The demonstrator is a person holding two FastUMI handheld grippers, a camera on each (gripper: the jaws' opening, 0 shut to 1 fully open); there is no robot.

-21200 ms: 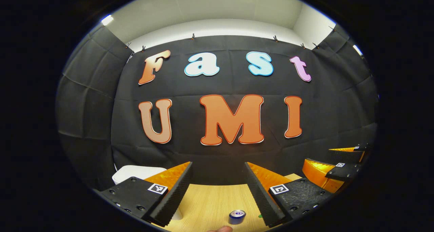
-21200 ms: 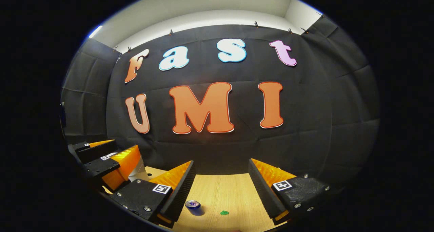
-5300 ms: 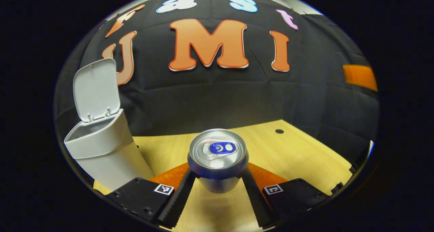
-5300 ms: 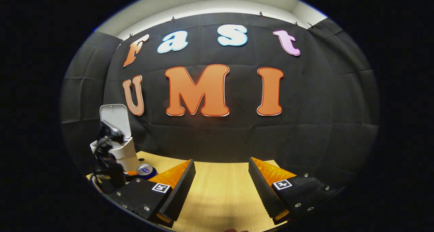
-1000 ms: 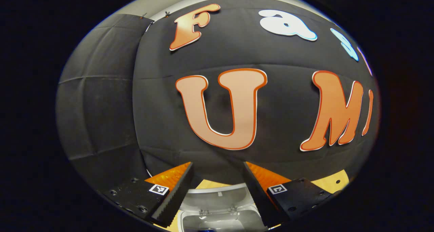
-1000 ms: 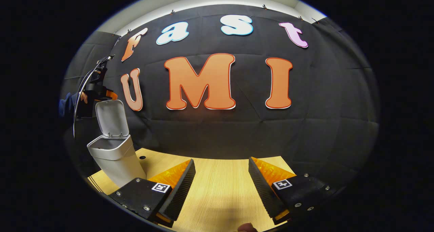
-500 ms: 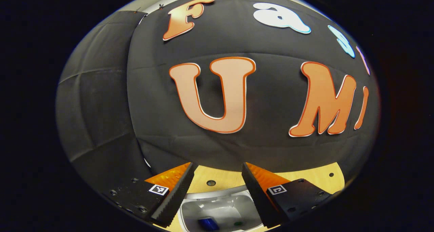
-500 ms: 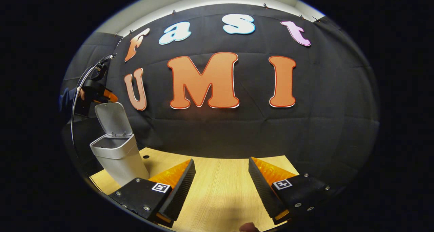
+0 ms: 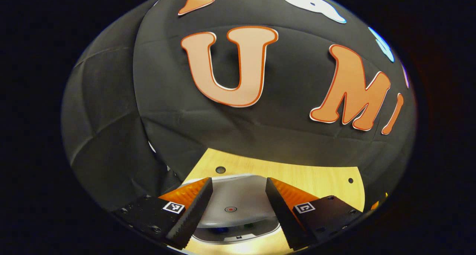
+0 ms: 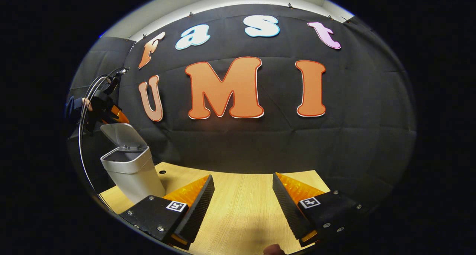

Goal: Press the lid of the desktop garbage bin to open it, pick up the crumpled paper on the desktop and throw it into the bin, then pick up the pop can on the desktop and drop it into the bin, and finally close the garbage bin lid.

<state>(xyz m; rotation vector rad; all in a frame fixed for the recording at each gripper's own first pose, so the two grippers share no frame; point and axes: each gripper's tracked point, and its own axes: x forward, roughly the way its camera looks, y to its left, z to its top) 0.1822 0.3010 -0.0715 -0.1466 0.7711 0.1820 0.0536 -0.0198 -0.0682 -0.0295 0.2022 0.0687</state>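
Note:
The white desktop bin (image 10: 130, 173) stands at the table's left end. Its lid (image 10: 121, 134) is tilted forward, roughly halfway down over the opening. My left gripper (image 10: 111, 113), held by a hand with a blue sleeve, sits just above and behind that lid. In the left gripper view the lid (image 9: 234, 203), marked with a small red dot, lies between and below my open left gripper (image 9: 238, 180). Under the lid edge a slit of the bin's rim (image 9: 238, 238) shows with a trace of blue inside. My right gripper (image 10: 243, 177) hangs open over the bare table, holding nothing.
The wooden table (image 10: 241, 217) runs right of the bin, with small round holes (image 9: 220, 169) near its back edge. The black cloth wall stands close behind the bin. A cable (image 10: 87, 110) loops from the left gripper down past the bin's left side.
The lid has swung from upright to about half-shut as my left gripper tipped down over it. The bin's inside with the blue can is now almost covered. My right gripper barely moved.

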